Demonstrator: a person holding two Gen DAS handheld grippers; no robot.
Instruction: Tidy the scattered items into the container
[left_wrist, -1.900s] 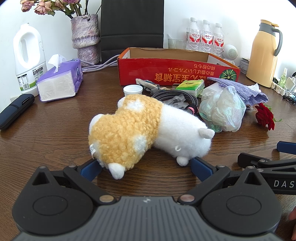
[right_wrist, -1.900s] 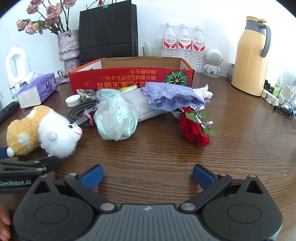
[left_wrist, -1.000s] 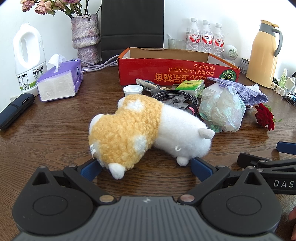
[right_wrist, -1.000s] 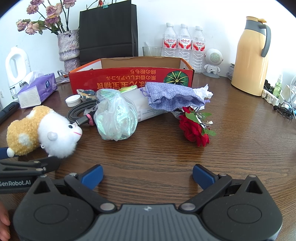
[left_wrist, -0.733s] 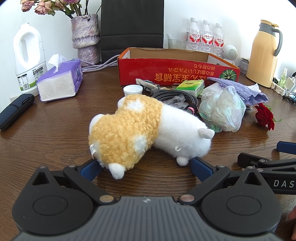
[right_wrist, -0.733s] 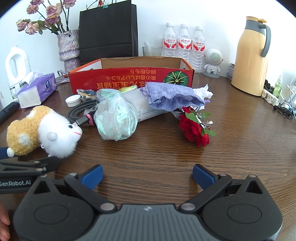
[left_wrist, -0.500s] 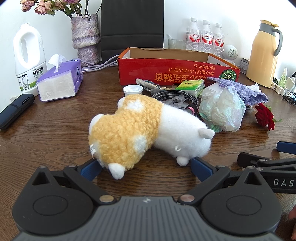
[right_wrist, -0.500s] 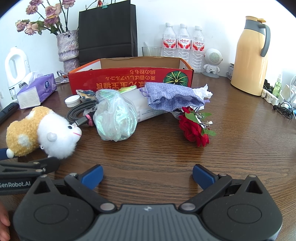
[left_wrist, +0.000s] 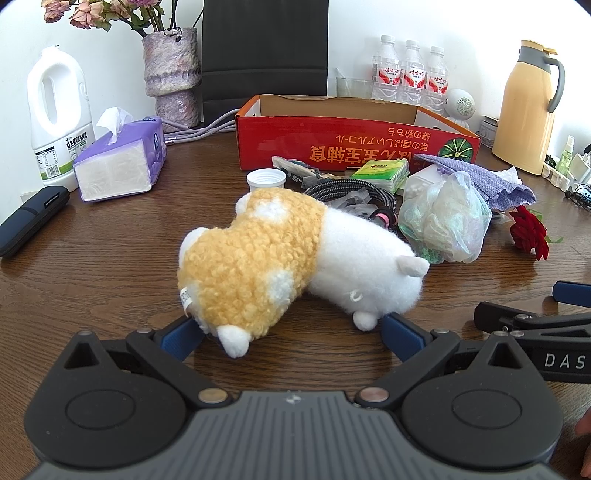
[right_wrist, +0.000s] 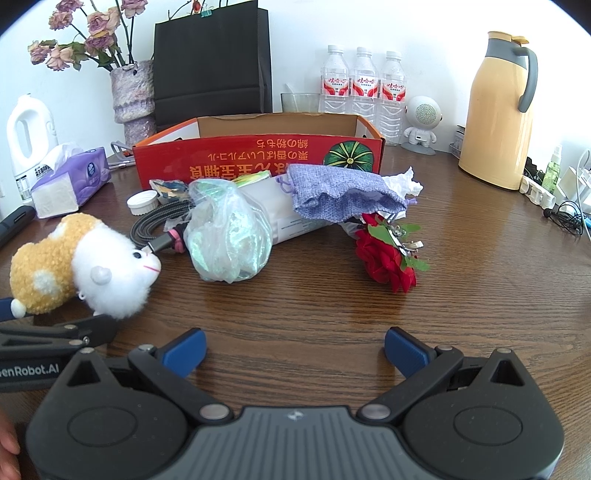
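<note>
A yellow and white plush toy (left_wrist: 288, 258) lies on the wooden table, also in the right wrist view (right_wrist: 85, 266). My left gripper (left_wrist: 291, 334) is open, its blue pads at either side of the toy's near end. My right gripper (right_wrist: 293, 350) is open and empty over bare table. The red cardboard box (left_wrist: 354, 147) stands open behind the pile, also in the right wrist view (right_wrist: 258, 155). In front of it lie a clear plastic bag (right_wrist: 229, 240), a purple cloth pouch (right_wrist: 340, 192), a red rose (right_wrist: 388, 258), a black cable (right_wrist: 155, 221) and a white cap (right_wrist: 142, 203).
A tissue pack (left_wrist: 122, 166), white jug (left_wrist: 59, 118), flower vase (left_wrist: 171, 74) and dark case (left_wrist: 33, 218) stand at the left. Water bottles (right_wrist: 358, 85), a small robot speaker (right_wrist: 423, 122) and a yellow thermos (right_wrist: 498, 122) stand at the back right. A black bag (right_wrist: 214, 62) is behind the box.
Almost nothing has changed. The right wrist view has shifted very slightly; the left gripper and the plush toy have stayed where they were.
</note>
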